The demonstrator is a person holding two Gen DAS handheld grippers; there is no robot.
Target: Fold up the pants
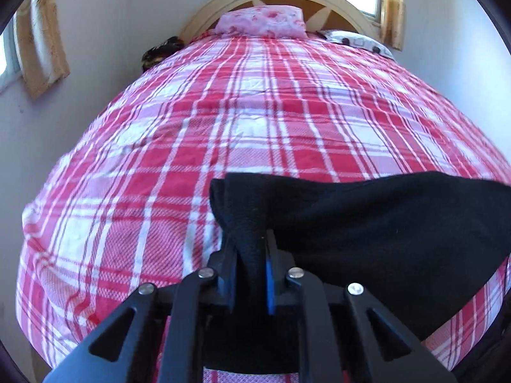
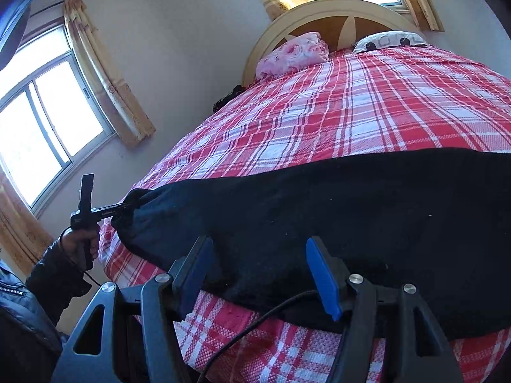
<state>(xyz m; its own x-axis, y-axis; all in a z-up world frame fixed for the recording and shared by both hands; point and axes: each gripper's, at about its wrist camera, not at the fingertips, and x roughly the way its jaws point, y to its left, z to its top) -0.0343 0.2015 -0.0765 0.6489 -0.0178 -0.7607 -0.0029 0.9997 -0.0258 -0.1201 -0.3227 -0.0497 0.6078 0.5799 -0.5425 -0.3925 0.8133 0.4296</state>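
Note:
Black pants [image 1: 383, 223] lie across the near end of a bed with a red and white plaid cover [image 1: 223, 111]. My left gripper [image 1: 250, 242] is shut on a bunched fold at the left end of the pants, and the cloth rises between the blue pads [image 1: 270, 284]. In the right wrist view the pants [image 2: 351, 207] stretch from left to right. There the left gripper [image 2: 127, 206], held by a hand [image 2: 80, 242], pinches their left tip. My right gripper [image 2: 258, 245] stands open, its fingers wide apart over the near edge of the pants.
A pink pillow [image 2: 293, 54] and a white patterned pillow [image 2: 389, 40] rest by the curved headboard [image 2: 335, 9]. A window [image 2: 41, 127] with curtains is on the left wall. A black cable [image 2: 255, 322] runs over the plaid cover [image 2: 351, 111] below the right gripper. A dark bundle [image 1: 159, 51] sits at the bed's far left.

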